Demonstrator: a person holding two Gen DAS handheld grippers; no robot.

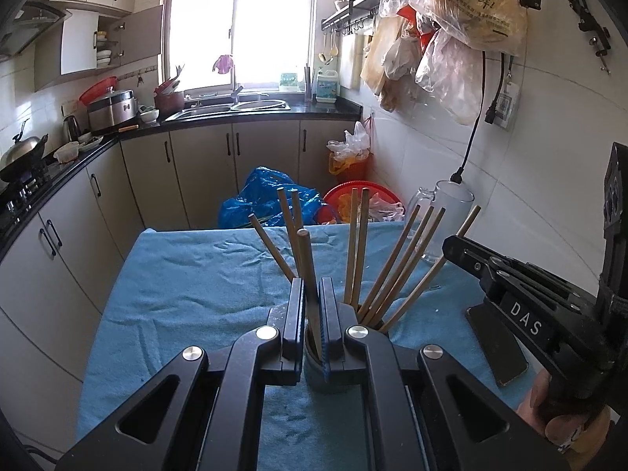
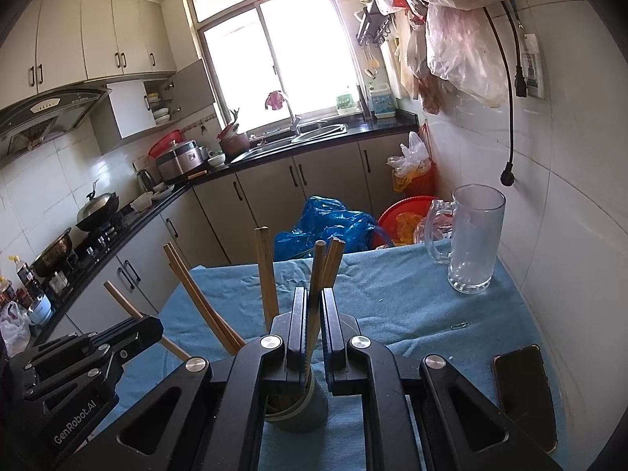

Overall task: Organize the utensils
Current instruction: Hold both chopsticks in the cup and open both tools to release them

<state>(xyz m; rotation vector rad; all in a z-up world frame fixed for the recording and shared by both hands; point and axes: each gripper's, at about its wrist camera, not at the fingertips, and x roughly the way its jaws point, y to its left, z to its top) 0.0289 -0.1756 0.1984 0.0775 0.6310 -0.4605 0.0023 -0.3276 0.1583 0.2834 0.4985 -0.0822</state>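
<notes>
Several wooden chopsticks (image 1: 396, 263) stand fanned out in a dark grey cup (image 1: 314, 369) on the blue towel (image 1: 188, 286). My left gripper (image 1: 312, 294) is just above the cup, its jaws nearly closed on one chopstick (image 1: 308, 271) that leans up from the cup. My right gripper (image 2: 313, 306) is above the same cup (image 2: 310, 404), its jaws closed on another chopstick (image 2: 316, 286). The right gripper's body shows at the right of the left wrist view (image 1: 522, 290), and the left gripper's body at the lower left of the right wrist view (image 2: 90, 349).
An empty glass mug (image 2: 473, 235) stands at the table's far right by the tiled wall. A black phone (image 2: 524, 388) lies at the right front. A paper clip (image 2: 459, 325) lies on the towel. Blue bag (image 2: 325, 223) and red basin (image 2: 408, 216) lie beyond the table.
</notes>
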